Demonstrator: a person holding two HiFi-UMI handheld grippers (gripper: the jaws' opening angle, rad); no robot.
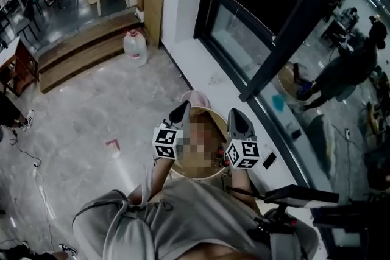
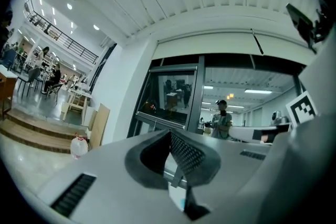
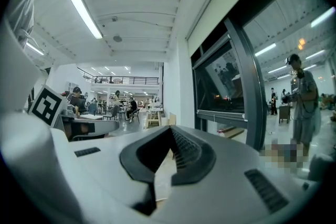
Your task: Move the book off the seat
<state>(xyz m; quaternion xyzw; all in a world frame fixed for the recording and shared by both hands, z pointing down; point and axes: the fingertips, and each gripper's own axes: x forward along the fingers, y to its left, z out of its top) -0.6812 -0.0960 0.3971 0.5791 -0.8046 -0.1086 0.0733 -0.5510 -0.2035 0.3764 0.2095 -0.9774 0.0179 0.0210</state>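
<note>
The left hand-held gripper [image 1: 180, 109] and the right hand-held gripper [image 1: 236, 114] are held level, side by side, each with its grey ribbed jaws pressed fully together and nothing between them. Between and below the two, a round tan wooden seat [image 1: 196, 168] stands on the grey marbled floor [image 1: 91, 106] beside the dark-framed glass window wall [image 1: 244, 27]. The book cannot be made out, since a mosaic patch covers the middle of the seat; a clear plastic water jug [image 1: 135, 47] stands well apart on the floor.
</note>
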